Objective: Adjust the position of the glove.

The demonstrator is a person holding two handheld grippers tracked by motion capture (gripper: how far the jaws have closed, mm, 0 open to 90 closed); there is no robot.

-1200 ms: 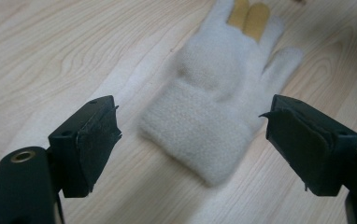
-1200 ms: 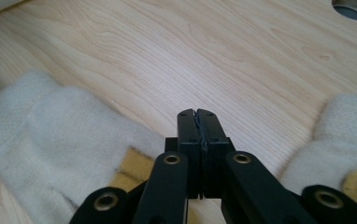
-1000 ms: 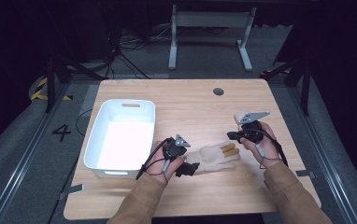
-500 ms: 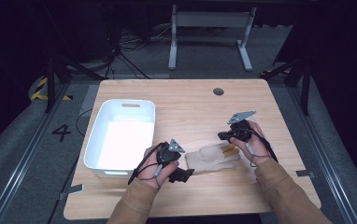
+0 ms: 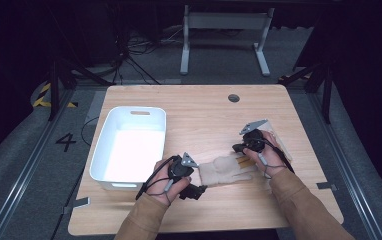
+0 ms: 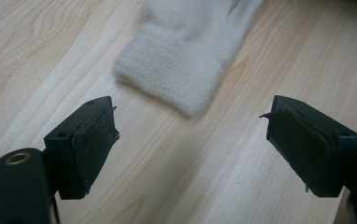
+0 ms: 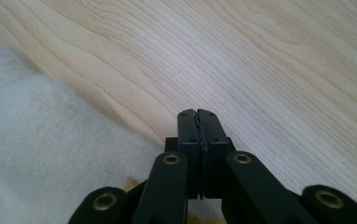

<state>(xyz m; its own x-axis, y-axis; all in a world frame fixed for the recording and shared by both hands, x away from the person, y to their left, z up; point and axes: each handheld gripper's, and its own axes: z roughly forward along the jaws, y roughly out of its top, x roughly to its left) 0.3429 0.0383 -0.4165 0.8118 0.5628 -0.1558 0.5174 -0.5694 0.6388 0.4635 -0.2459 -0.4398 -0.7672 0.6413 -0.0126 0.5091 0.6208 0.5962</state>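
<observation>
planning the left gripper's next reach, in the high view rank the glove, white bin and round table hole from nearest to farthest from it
From the left gripper:
1. glove, just ahead of its open jaws, cuff toward them.
2. white bin, on its other side, at the table's left.
3. round hole, at the table's far edge.

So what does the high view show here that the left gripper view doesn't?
High view alone: the white bin left of the glove, both hands, and the right claw at the glove's finger end. Left gripper view alone: the ribbed knit of the glove's cuff up close, and the left claw open, the cuff ahead of it and untouched. Both share the cream glove lying flat on the wooden table.
</observation>
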